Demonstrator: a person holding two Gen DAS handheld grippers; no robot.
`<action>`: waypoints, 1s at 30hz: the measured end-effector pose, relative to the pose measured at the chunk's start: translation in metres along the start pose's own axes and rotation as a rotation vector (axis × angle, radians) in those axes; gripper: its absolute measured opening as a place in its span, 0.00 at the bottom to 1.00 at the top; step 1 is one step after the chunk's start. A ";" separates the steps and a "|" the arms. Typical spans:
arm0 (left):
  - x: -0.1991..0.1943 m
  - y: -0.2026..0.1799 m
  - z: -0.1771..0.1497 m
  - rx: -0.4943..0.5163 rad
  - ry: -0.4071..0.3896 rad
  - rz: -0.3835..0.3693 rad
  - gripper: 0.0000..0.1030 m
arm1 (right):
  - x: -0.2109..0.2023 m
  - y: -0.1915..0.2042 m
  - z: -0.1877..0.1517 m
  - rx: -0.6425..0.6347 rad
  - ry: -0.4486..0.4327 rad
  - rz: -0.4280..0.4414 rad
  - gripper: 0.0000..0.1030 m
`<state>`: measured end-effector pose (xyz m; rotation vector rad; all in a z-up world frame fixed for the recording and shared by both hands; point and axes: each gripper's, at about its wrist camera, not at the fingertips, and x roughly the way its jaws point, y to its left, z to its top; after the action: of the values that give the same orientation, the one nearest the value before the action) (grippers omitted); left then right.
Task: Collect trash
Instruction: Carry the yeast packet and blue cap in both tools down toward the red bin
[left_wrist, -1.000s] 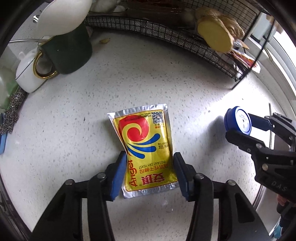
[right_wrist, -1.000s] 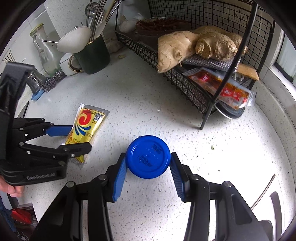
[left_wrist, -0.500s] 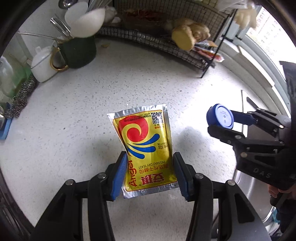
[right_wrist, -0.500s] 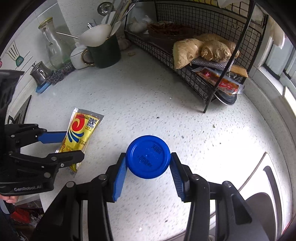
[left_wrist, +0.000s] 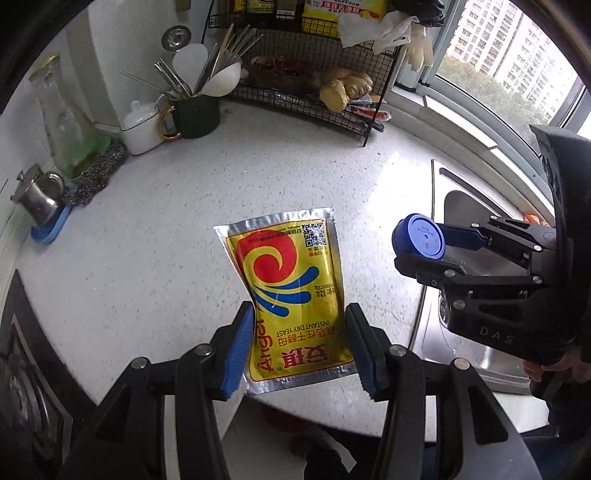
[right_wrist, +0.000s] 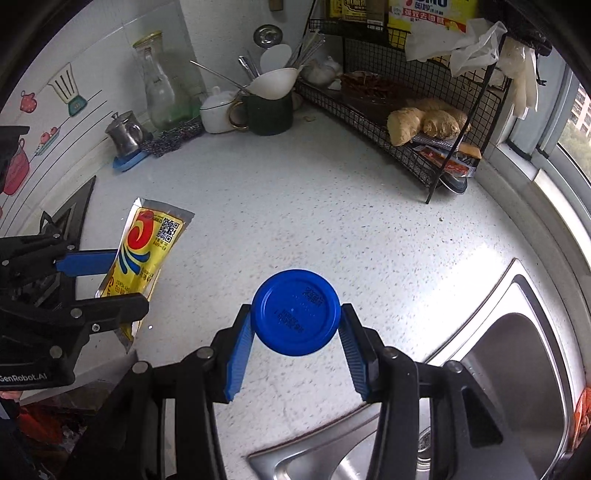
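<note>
My left gripper (left_wrist: 300, 332) is shut on a yellow Angel yeast packet (left_wrist: 288, 291) and holds it in the air above the white speckled counter (left_wrist: 184, 206). The packet also shows at the left of the right wrist view (right_wrist: 142, 254). My right gripper (right_wrist: 295, 328) is shut on a round blue lid (right_wrist: 295, 312), held above the counter near the sink. The lid and right gripper show at the right of the left wrist view (left_wrist: 419, 240).
A steel sink (right_wrist: 517, 369) lies at the right. A black wire rack (right_wrist: 406, 122) with ginger stands at the back right. A dark green utensil mug (right_wrist: 271, 110), white pot (right_wrist: 218, 112), glass bottle (right_wrist: 159, 85) and small steel jug (right_wrist: 123, 134) line the back wall.
Both grippers have risen and pulled back from the counter with their objects held. The view has widened, and the sink and window now show.
</note>
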<state>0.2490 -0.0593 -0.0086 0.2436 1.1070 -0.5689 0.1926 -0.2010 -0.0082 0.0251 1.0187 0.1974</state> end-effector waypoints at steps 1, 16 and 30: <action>-0.012 0.007 -0.009 0.002 -0.005 0.000 0.46 | -0.004 0.010 -0.007 -0.003 -0.003 -0.001 0.42; -0.082 0.014 -0.144 -0.069 -0.028 0.021 0.46 | -0.051 0.115 -0.096 -0.085 -0.003 0.033 0.42; -0.070 0.019 -0.243 -0.173 0.050 0.023 0.46 | -0.038 0.160 -0.158 -0.153 0.073 0.062 0.42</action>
<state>0.0486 0.0892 -0.0546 0.1208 1.1934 -0.4459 0.0146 -0.0616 -0.0412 -0.0904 1.0739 0.3348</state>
